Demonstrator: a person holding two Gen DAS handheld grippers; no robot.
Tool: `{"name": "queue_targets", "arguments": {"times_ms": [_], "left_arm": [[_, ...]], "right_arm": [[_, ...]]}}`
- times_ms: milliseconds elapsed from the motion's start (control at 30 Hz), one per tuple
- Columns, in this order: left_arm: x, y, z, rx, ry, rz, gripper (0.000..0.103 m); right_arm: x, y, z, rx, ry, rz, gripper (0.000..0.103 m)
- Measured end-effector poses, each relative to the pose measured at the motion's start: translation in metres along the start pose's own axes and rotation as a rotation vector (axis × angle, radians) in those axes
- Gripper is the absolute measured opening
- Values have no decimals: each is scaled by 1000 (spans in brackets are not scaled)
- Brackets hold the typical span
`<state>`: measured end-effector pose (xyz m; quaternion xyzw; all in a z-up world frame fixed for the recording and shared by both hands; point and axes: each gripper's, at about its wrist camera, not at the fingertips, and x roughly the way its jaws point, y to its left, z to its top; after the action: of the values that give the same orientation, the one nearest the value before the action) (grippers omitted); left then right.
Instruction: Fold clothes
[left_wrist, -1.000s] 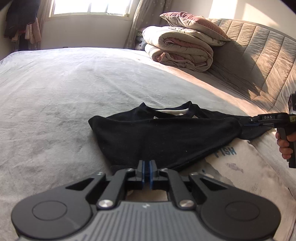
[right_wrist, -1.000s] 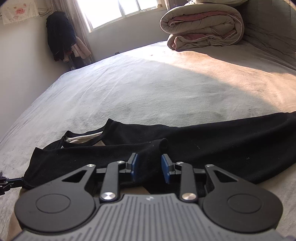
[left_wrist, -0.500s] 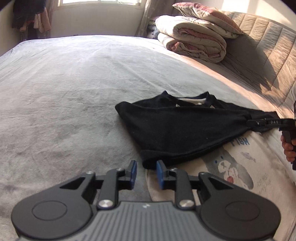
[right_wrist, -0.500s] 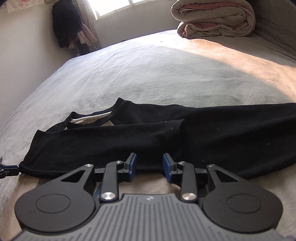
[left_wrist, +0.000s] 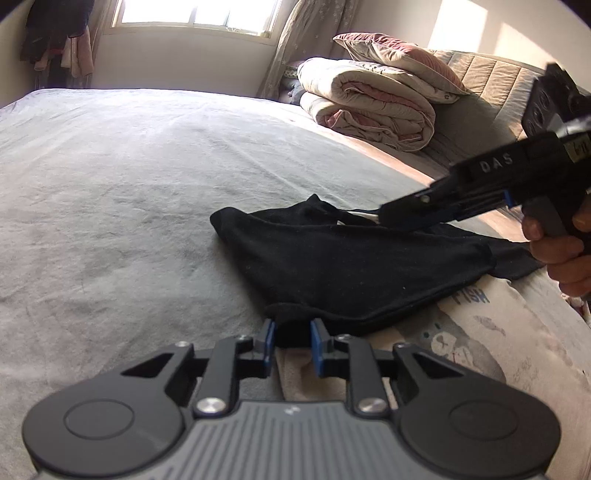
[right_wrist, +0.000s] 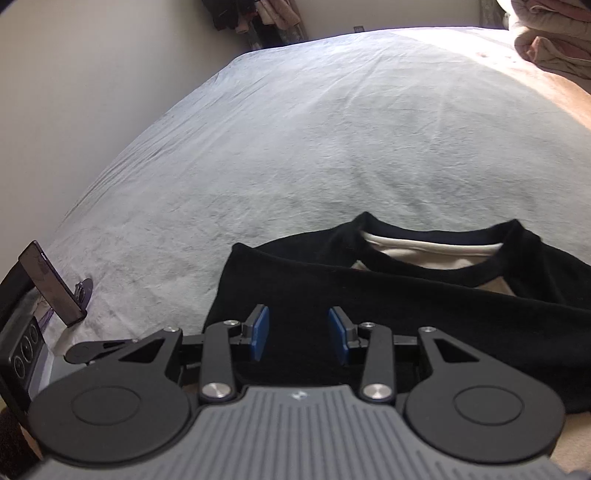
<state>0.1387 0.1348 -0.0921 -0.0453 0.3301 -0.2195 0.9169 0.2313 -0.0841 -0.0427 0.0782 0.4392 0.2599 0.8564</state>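
On the grey bed (left_wrist: 110, 192), near its headboard-side edge, the black-sleeved cream sweatshirt (left_wrist: 351, 266) lies sleeves-folded. Your right gripper (right_wrist: 298, 334) has swung over the collar, empty, jaws opening. Left gripper (left_wrist: 291, 341) closing around the cuff: next fold pending.

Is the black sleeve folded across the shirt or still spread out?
Folded across: the black sleeve lies diagonally over the cream printed shirt, its cuff end between the closing left gripper jaws.
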Motion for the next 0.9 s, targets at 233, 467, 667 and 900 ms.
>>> {"name": "queue_targets", "arguments": {"times_ms": [233,467,667,900], "left_arm": [[0,2,-2,-58,-8,-3,14],[-4,11,-3,-110,25,-43,9],[-7,24,-3,-168,58,-84,9],[-19,30,1,-137,67,-51,20]], "right_arm": [[63,71,26,-129,88,-91,41],[109,94,18,-240,127,-274,6],[106,82,20,-143,68,-249,5],[93,76,18,-95,52,-172,19]]}}
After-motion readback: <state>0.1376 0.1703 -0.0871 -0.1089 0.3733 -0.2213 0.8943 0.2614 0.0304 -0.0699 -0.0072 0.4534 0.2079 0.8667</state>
